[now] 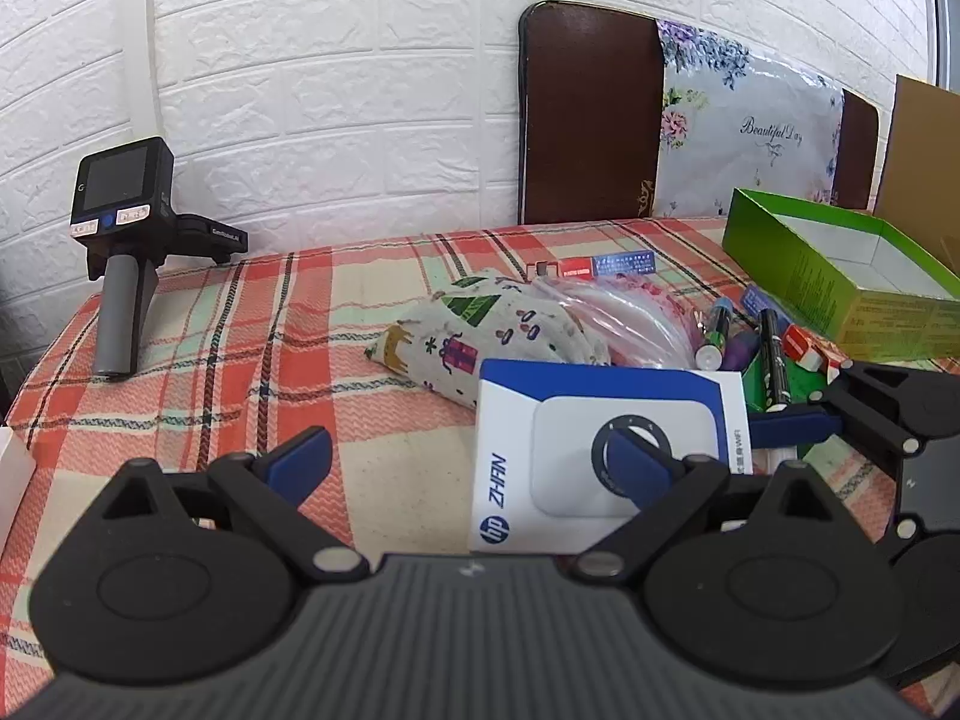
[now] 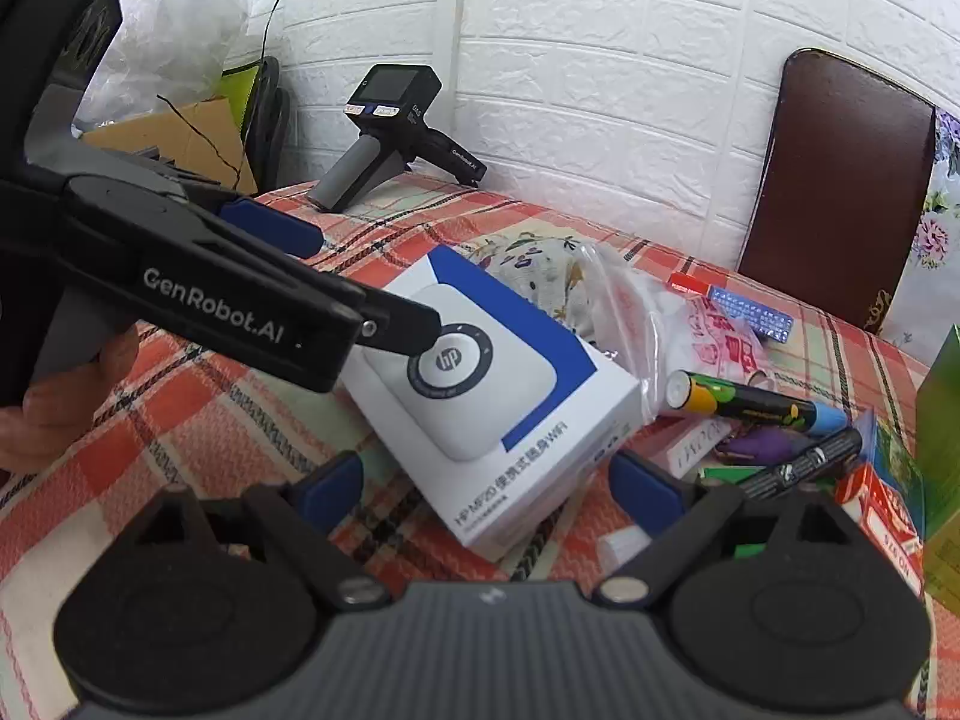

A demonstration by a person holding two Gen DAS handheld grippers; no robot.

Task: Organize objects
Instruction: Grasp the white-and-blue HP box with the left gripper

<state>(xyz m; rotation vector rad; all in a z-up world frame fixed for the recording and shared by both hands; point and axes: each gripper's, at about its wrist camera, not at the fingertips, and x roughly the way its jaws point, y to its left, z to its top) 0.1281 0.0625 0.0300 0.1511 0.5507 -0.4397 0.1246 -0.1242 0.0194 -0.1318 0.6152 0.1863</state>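
near the middle of the table (image 1: 252,324) the white hp box (image 2: 498,402) lies flat, its long axis running diagonally toward the wall. both the left gripper (image 1: 474,456) and right gripper (image 2: 486,483) stand wide open, holding nothing. sorting seems barely begun: markers (image 2: 756,405) and pouches remain scattered outside the empty green box (image 1: 840,276).

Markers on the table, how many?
2. A multicoloured marker with a light blue cap lies right of the HP box; a black marker lies just in front of it, nearer the camera. The clutter there may hide more.
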